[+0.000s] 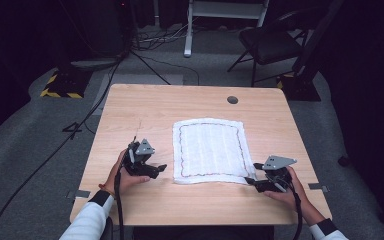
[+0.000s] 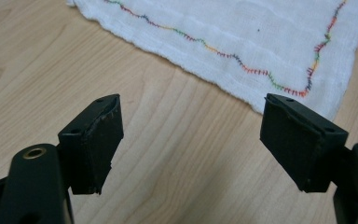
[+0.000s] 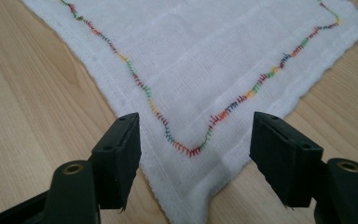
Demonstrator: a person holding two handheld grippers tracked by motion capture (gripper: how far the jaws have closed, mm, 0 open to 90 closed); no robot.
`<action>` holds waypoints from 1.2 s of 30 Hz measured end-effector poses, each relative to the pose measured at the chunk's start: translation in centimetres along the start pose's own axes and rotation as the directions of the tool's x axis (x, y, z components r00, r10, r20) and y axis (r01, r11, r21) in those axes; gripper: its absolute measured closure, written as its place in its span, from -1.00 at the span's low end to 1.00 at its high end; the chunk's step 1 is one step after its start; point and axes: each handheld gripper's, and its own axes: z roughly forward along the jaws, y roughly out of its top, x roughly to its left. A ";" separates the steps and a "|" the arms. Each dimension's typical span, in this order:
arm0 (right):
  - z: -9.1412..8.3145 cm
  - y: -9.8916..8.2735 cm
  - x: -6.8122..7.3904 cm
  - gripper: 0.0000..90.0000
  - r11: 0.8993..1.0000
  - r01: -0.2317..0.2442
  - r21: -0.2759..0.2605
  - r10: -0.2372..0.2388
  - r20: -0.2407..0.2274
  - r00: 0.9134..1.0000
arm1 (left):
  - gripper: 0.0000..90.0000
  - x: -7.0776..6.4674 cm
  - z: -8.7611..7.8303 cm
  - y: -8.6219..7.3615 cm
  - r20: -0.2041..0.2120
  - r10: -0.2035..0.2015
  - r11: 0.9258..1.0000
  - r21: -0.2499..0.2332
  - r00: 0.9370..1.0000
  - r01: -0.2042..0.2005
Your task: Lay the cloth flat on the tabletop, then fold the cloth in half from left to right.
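Observation:
A white cloth point(image 1: 210, 147) with a multicoloured stitched border lies flat on the wooden table point(image 1: 145, 107), a little right of centre. My left gripper point(image 1: 160, 167) rests on the table just left of the cloth's near left corner. In the left gripper view the left gripper point(image 2: 191, 100) is open over bare wood, with the cloth point(image 2: 242, 32) just beyond it. My right gripper point(image 1: 252, 173) sits at the cloth's near right corner. In the right gripper view the right gripper point(image 3: 196, 119) is open, and that corner of the cloth point(image 3: 205, 56) lies flat between its jaws, untouched by the pads.
A round grey grommet point(image 1: 232, 100) sits in the tabletop near the far edge. Beyond the table are a black folding chair point(image 1: 270, 42), a yellow-and-black striped base point(image 1: 60, 85) and cables across the floor. Bare wood surrounds the cloth on all sides.

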 end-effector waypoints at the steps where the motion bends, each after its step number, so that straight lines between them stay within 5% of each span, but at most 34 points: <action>1: 0.2 0.4 0.2 -0.24 1.000 0.017 -0.003 -0.017 -0.003 1.000 | -0.53 0.1 0.2 0.4 -0.011 -0.001 1.000 -0.004 1.000 0.001; 8: 1.4 2.0 0.9 -0.20 0.998 0.056 -0.008 -0.056 -0.018 0.998 | -0.51 0.6 1.2 2.0 -0.037 -0.004 1.000 -0.024 0.999 0.003; 12: 2.0 3.0 1.2 -0.19 0.997 0.075 -0.017 -0.075 -0.024 0.997 | -0.54 1.0 1.7 2.9 -0.011 -0.014 1.000 -0.028 1.000 0.014; 20: 4.3 5.6 2.9 -0.14 0.991 0.128 -0.029 -0.130 -0.065 0.989 | -0.52 1.8 3.4 5.1 -0.064 -0.008 1.000 -0.025 0.998 0.007; 29: 6.9 8.0 4.9 -0.05 0.985 0.170 -0.037 -0.173 -0.114 0.978 | -0.51 5.2 6.2 7.2 -0.132 -0.070 0.997 -0.033 0.989 0.067; 36: 9.3 9.6 6.8 0.01 0.978 0.207 -0.038 -0.211 -0.162 0.964 | -0.51 6.5 8.3 7.7 -0.151 -0.097 0.995 -0.008 0.984 0.097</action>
